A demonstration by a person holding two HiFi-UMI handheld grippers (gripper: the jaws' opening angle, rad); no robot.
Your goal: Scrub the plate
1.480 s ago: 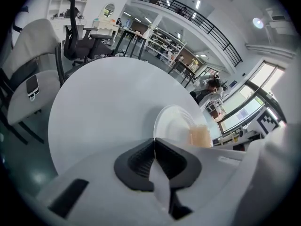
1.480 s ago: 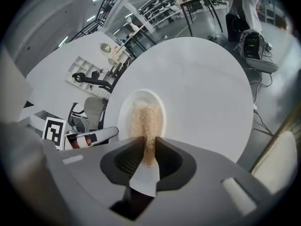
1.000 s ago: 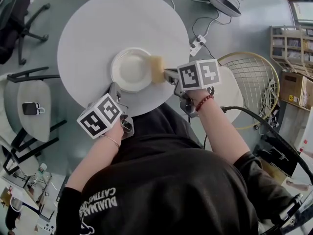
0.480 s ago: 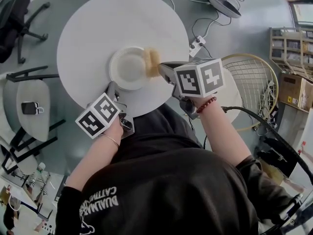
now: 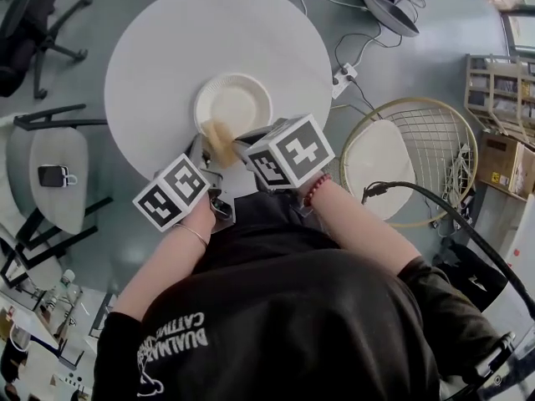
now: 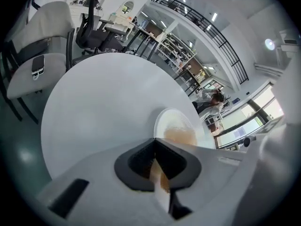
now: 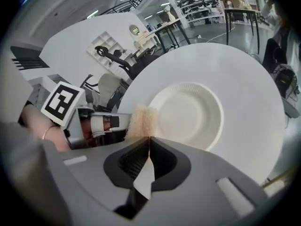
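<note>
A white paper plate (image 5: 234,100) lies near the front edge of the round white table (image 5: 167,40). My left gripper (image 5: 201,154) is shut on the plate's near-left rim; in the left gripper view the rim of the plate (image 6: 173,120) meets the closed jaw tips (image 6: 154,139). The right gripper (image 5: 238,145) is shut on a tan sponge (image 5: 219,139), which rests on the plate's near-left edge right beside the left gripper. From the right gripper view the sponge (image 7: 142,121) sticks out of the closed jaws (image 7: 149,138) and covers part of the plate (image 7: 190,114).
A grey chair (image 5: 58,153) with a phone (image 5: 52,176) on its seat stands left of the table. On the right is a round wire chair with a white cushion (image 5: 380,161). A power strip (image 5: 343,78) and cables lie on the floor behind it.
The right gripper has swept the sponge from the plate's right rim round to its near-left edge, rolling as it went. The left gripper has stayed at the rim.
</note>
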